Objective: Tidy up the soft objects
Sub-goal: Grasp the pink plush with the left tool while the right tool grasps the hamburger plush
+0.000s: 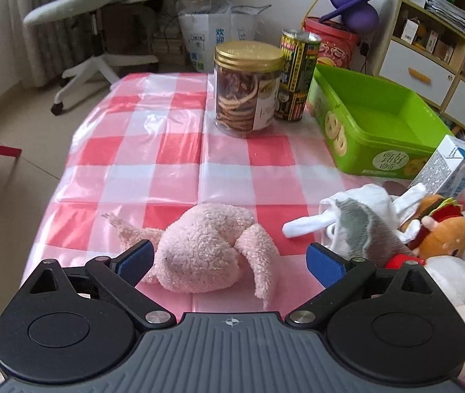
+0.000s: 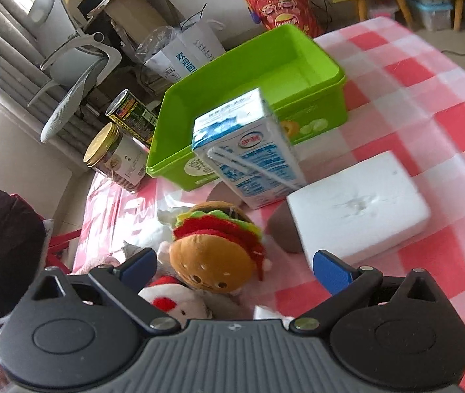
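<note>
A pink plush rabbit lies on the checked tablecloth between the open fingers of my left gripper. To its right lies a heap of soft toys: a grey and white plush, a burger plush and a white plush. In the right wrist view my right gripper is open with the burger plush between its fingers; a white and red plush lies under it. The open green box also shows in the right wrist view.
A gold-lidded jar and a tall can stand behind the rabbit. A milk carton stands in front of the green box, next to a white foam block. An office chair and shelves stand beyond the table.
</note>
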Demonstrator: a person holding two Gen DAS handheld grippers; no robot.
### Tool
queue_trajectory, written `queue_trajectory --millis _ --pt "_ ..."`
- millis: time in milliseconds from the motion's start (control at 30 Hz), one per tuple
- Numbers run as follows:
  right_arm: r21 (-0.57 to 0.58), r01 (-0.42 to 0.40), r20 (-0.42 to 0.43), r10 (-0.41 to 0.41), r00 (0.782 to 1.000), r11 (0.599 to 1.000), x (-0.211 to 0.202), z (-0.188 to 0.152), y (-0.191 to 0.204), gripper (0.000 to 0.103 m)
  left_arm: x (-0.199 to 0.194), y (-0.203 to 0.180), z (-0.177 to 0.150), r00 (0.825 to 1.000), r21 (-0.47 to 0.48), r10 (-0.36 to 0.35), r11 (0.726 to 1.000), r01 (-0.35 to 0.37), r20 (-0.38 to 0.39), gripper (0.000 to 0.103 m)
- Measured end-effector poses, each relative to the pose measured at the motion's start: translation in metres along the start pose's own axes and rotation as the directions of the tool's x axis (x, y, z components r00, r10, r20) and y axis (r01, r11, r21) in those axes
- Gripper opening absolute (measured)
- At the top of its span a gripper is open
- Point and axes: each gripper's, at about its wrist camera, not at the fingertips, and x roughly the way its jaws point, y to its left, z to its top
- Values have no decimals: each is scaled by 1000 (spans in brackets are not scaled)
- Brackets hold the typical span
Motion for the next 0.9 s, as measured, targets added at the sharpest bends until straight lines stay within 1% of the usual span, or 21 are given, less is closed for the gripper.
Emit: queue_trajectory --millis 133,167,233,367,400,467,533,600,767,900 --pt "6 -19 -5 19 1000 1000 11 -2 9 81 10 2 -1 1000 11 3 1000 -2 -3 92" --pt "9 -22 -5 22 1000 1000 12 -1 10 80 12 3 -2 1000 11 6 1000 -6 -6 88" --pt "19 -17 -9 17 1000 1000 18 -2 13 78 17 4 -3 1000 17 23 1000 -23 -9 86" --pt "29 7 -27 -6 1000 1000 31 -2 16 67 20 3 -3 998 38 67 997 -67 12 77" --pt "32 11 -31 -11 999 999 33 -2 17 66 20 4 -3 997 36 71 997 -71 15 76" --pt "31 27 -33 -26 999 999 37 -3 19 64 20 5 -3 997 35 72 997 -72 19 75" --pt "23 39 -35 -38 999 999 40 -4 20 61 20 6 -2 997 41 74 996 -75 25 73" --pt "20 48 -39 -47 998 999 41 -5 20 52 21 7 -2 997 38 74 996 -75 29 70" --pt "27 53 -25 -53 998 998 38 -7 23 44 18 11 1 997 13 66 998 -66 40 64" --pt "35 47 -20 -47 999 998 34 -6 22 43 16 12 2 997 -3 71 998 -71 43 61"
